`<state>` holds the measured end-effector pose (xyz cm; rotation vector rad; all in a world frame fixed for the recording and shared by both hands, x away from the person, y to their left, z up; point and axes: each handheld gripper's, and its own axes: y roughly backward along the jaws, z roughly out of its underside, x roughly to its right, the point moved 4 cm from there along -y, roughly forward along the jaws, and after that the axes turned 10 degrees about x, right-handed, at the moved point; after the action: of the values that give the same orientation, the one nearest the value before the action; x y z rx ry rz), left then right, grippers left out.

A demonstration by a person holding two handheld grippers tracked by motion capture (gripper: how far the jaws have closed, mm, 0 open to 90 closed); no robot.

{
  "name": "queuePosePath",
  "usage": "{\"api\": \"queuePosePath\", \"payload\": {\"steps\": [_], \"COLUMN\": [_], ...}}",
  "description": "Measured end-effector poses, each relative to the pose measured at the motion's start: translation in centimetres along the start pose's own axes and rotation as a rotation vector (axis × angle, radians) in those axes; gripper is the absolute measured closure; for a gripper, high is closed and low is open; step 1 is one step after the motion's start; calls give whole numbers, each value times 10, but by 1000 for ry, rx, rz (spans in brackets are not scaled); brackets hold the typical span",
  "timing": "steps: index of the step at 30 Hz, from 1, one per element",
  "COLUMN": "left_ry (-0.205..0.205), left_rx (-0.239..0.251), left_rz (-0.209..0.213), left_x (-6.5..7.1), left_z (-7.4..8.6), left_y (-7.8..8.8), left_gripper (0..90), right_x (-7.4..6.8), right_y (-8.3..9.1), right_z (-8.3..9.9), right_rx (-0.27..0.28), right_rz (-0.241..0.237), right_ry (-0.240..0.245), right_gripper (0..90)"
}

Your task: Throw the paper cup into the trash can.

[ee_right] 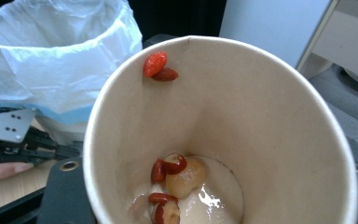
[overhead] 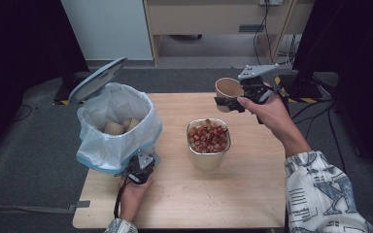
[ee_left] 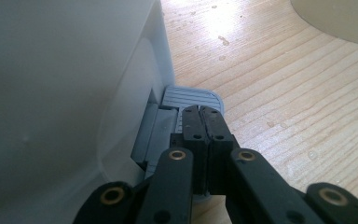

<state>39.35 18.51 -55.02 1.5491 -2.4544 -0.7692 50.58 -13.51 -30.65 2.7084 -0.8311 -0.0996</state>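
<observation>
We hold the pedal point(ee_left: 193, 100) down with closed left jaws; the cup point(overhead: 227, 88), clamped right, awaits binning point(overhead: 119, 121)

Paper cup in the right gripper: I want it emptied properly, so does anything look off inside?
Yes. The paper cup is not empty: two red bits cling high on its inner wall, and more pieces sit in liquid at the bottom.

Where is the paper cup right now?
In the high view the paper cup is up in the air at the table's far right, held in the right tool, beyond the metal bowl of red bits.
</observation>
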Motion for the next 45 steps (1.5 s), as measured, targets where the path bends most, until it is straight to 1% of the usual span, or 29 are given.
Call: {"api": "queuePosePath", "payload": {"steps": [6,11,16,19,20,24,31,35,39,45], "left_ry": [-2,1,2,3,2,1,4,5,1,-4], "left_rx": [-1,0,1,1,0,0,0,0,0,0], "left_rz": [-1,0,0,1,1,0,1,1,0,-3], "left_x": [0,0,0,0,0,0,0,0,0,0], "left_z": [0,0,0,0,0,0,0,0,0,0], "left_y": [0,0,0,0,0,0,0,0,0,0], "left_gripper": [886,886,886,886,886,886,885,885,885,885], "right_x": [-13,-21,-27,-29,-33,-36,-44,-52,-60,-70], "right_y": [-13,-23,-30,-32,-35,-39,-50,-56,-64,-74], "right_z": [-11,-18,-22,-24,-27,-29,-34,-39,-45,-54], "right_rx": [-12,-17,-27,-25,-24,-26,-20,-14,-15,-11], "right_rz": [-20,-37,-50,-56,-68,-77,-101,-113,-124,-128], "right_ry": [10,18,16,14,12,11,-12,-20,-12,-16], "right_gripper": [325,325,326,327,327,326,326,326,326,326]}}
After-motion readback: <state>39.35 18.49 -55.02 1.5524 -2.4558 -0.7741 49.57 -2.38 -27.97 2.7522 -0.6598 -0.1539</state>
